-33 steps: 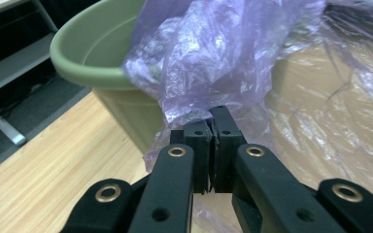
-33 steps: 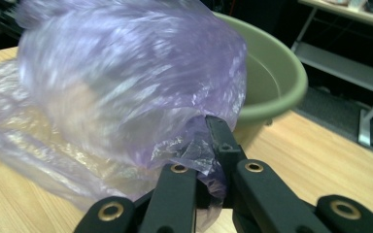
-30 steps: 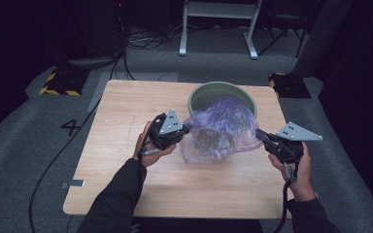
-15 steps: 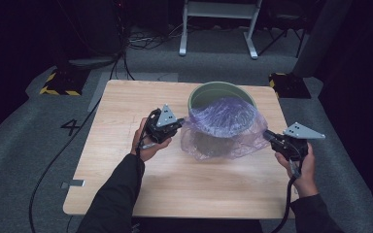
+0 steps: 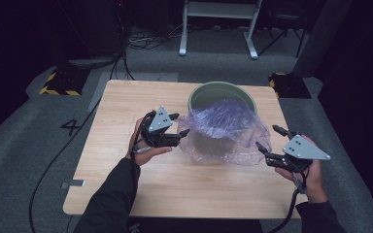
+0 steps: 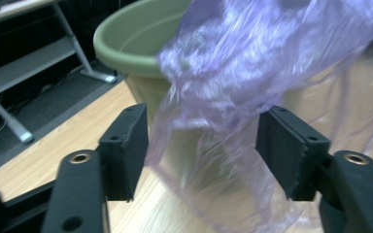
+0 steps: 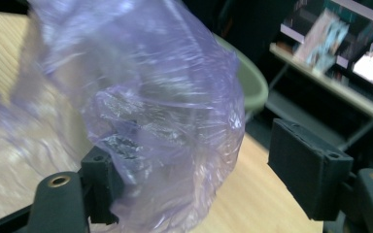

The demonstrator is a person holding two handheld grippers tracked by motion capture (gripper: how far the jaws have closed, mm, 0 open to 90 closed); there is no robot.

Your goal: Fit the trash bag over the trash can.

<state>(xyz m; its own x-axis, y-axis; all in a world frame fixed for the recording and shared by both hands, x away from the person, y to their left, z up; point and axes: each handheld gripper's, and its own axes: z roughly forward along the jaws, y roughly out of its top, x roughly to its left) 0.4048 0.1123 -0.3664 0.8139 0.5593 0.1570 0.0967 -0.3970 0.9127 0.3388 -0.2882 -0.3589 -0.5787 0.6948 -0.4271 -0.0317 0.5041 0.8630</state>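
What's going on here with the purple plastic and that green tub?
A person at a wooden table is working with a hand-held claw in each hand. A thin purple plastic bag is draped over the near side of a green tub. The left claw and right claw sit at either side of the bag. Both have just been opening, so the plastic hangs loose between their jaws rather than pinched.

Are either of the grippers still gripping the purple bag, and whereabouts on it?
No. Both the left gripper and right gripper have just been opening; the purple bag hangs loose between their jaws, draped over the green bin.
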